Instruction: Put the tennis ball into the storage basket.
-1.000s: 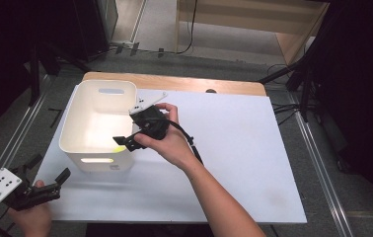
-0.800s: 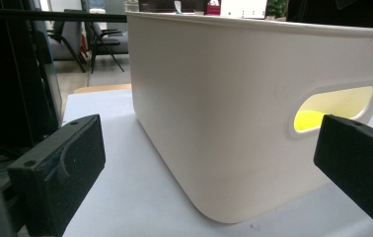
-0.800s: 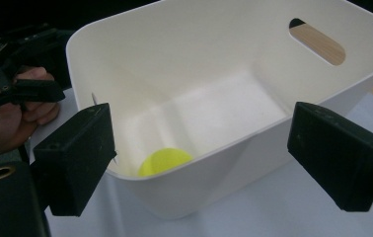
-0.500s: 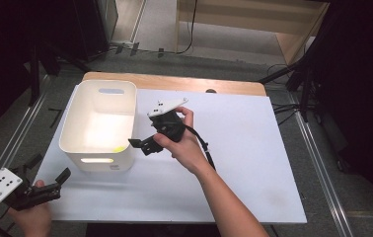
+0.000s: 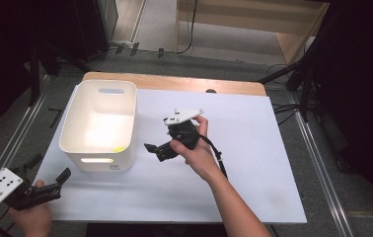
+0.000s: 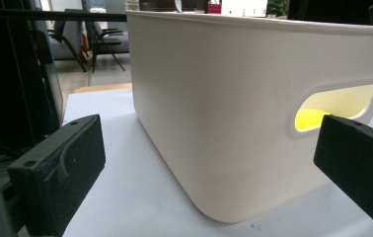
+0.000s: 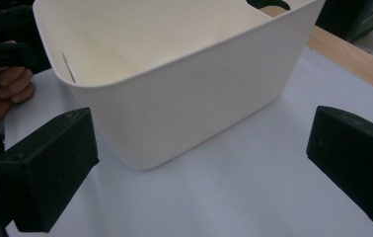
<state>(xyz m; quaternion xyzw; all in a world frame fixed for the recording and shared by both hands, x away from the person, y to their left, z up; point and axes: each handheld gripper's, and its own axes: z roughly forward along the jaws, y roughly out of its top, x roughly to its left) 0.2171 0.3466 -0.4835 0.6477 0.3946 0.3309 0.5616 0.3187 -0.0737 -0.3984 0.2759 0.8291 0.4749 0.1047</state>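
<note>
**A:** Right tongs out over the white worktop, jaws just sprung wide apart with nothing between them. Where's the bin from there?

**B:** The white plastic storage bin lies at about nine o'clock from those tongs in the high view, just beside them but apart. Its long axis runs twelve to six, handle slots in the two short ends.

**A:** And the yellow thing?

**B:** A small yellow object lies inside the bin, in its five o'clock corner. From the left gripper view it glows through the handle slot.

**A:** Left tongs?

**B:** At the bin's seven o'clock, near the worktop's front edge, jaws apart and empty. I'd call the right hand nearer to the bin.

**A:** Any brand or writing?

**B:** None that can be read.
</note>
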